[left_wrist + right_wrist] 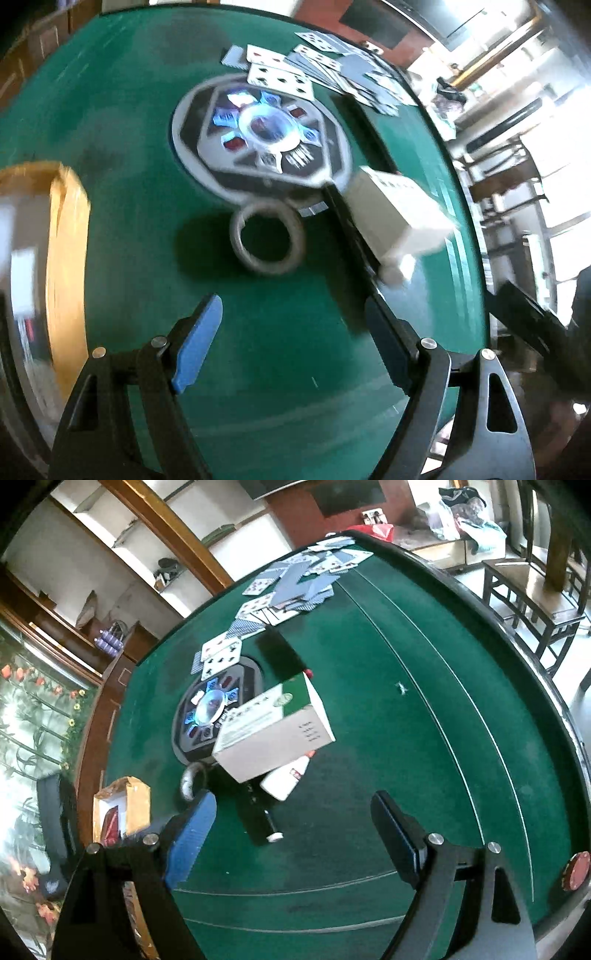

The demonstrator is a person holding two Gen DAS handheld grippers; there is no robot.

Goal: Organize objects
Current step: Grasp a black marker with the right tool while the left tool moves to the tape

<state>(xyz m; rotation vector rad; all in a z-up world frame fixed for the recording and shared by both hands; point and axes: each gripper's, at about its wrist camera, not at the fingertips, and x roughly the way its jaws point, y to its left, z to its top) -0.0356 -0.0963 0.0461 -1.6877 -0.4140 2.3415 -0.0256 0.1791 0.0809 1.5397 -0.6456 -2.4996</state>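
Bare green felt [388, 738] between white box [273, 734] and table rim [565, 716].

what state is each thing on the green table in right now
left gripper: open, empty
right gripper: open, empty
white box: closed, propped on the bottle
bottle: lying down
tape roll: lying flat
cards: scattered, some face up
cardboard box: open

Green table [388, 664], cards [295, 579], tape ring [267, 242]
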